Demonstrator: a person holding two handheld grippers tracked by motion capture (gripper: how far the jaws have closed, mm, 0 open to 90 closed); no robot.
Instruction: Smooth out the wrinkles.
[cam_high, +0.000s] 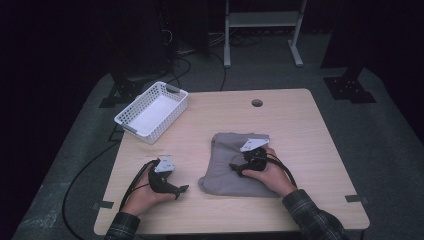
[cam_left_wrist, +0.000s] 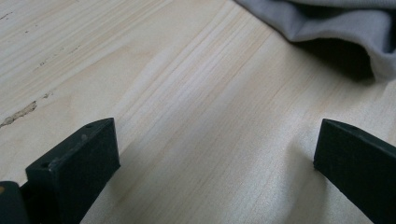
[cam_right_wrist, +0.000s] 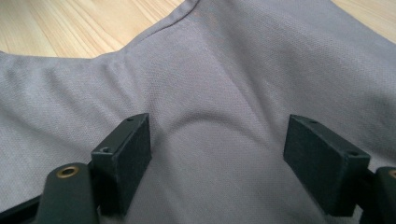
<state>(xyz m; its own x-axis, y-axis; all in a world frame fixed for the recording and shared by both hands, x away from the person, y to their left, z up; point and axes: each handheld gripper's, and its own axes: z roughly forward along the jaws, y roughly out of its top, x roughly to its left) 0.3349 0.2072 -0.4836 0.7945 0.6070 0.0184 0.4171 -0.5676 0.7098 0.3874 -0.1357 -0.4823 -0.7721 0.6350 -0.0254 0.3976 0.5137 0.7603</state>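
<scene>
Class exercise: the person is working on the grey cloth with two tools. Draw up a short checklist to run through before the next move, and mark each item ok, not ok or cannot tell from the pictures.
1. Left tool open with nothing between its jaws: ok; it sits over bare table.
2. Right tool open: ok; jaws wide apart.
3. Right tool placed over the cloth: ok; fabric lies under both jaws.
4. Right tool pressing on the cloth: cannot tell.
5. Cloth flat and neatly folded: not ok; its edge near the left tool lifts in a fold, and it shows wrinkles.
6. Basket free to take the cloth: ok; it looks empty.
</scene>
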